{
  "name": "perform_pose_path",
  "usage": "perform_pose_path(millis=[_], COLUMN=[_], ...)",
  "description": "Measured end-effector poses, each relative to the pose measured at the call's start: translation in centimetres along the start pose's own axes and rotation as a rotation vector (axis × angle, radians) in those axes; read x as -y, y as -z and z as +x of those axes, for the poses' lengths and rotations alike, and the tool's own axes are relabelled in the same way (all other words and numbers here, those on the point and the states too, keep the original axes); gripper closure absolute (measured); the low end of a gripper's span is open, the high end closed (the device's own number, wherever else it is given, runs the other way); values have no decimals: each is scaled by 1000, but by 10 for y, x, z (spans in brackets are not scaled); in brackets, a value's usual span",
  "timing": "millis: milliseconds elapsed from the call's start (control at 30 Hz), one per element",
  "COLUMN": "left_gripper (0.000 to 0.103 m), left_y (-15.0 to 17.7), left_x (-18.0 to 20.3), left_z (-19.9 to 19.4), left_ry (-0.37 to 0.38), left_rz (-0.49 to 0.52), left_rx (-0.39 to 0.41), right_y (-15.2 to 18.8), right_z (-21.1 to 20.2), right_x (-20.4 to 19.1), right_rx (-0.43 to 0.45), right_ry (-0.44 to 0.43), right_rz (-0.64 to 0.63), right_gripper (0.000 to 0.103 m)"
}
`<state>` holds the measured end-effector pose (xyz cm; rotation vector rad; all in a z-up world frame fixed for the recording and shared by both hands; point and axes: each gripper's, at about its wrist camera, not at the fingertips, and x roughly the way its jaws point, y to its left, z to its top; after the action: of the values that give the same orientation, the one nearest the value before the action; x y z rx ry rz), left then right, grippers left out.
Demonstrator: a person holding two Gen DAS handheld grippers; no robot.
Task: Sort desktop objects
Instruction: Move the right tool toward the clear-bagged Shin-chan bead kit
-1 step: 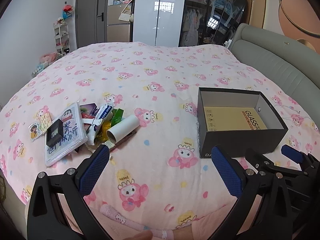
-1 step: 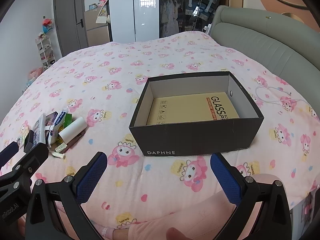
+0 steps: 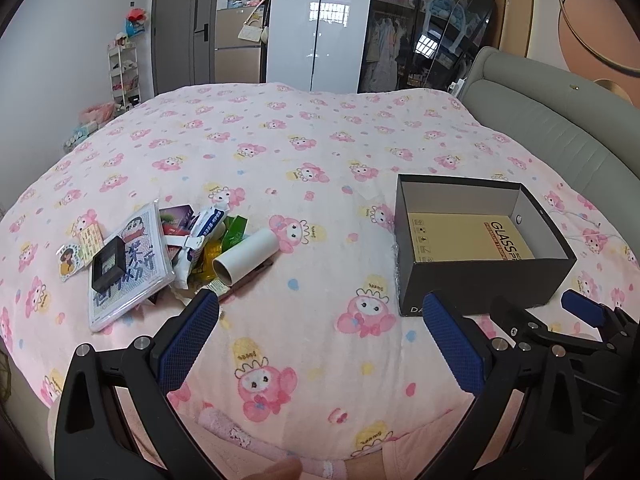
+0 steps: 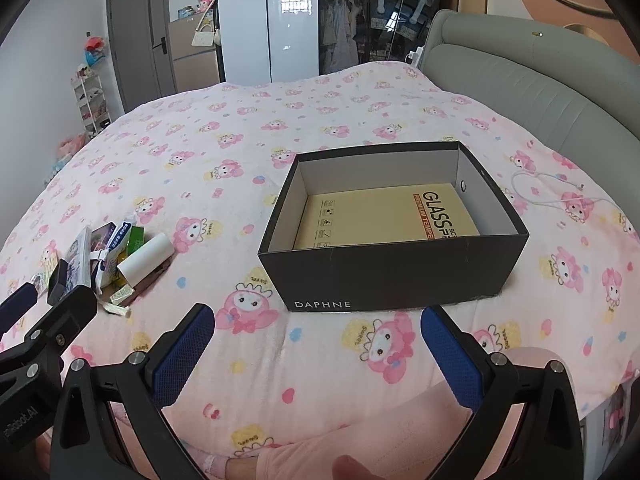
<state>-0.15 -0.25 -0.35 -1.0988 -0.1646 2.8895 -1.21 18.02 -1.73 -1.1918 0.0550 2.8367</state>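
Observation:
A black open box (image 3: 476,284) (image 4: 384,276) sits on the pink bedspread with a yellow GLASS package (image 3: 468,236) (image 4: 384,220) flat inside. A pile of small objects lies to its left: a white roll (image 3: 246,254) (image 4: 146,258), a cartoon booklet (image 3: 128,264), a small black square box (image 3: 108,258), white and green packets (image 3: 208,228). My left gripper (image 3: 320,332) is open and empty above the bed's near edge, between pile and box. My right gripper (image 4: 318,344) is open and empty just in front of the box.
Stickers (image 3: 70,258) lie left of the pile. A white cable (image 4: 552,188) lies right of the box. A grey headboard (image 4: 540,92) borders the bed at the right. Wardrobes and a door stand beyond the bed.

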Motion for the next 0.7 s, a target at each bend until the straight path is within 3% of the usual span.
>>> perform_pose_path(millis=[200, 300, 533, 667, 700], left_gripper=[0, 0, 0, 0, 0], left_y=[4, -2, -29, -34, -32], left_x=[-9, -24, -83, -143, -158], left_z=[10, 14, 10, 21, 25], left_ry=[60, 86, 12, -63, -53], left_rz=[-55, -100, -174, -321, -371], left_rx=[-23, -36, 22, -35, -56], right_y=[-2, -10, -47, -57, -59], right_z=[12, 24, 37, 52, 58], right_x=[-7, -15, -81, -131, -144], right_rx=[-11, -20, 21, -23, -41], right_ry=[-7, -75, -212, -317, -341], right_rz=[-39, -54, -211, -284, -302], right_gripper=[0, 0, 0, 0, 0])
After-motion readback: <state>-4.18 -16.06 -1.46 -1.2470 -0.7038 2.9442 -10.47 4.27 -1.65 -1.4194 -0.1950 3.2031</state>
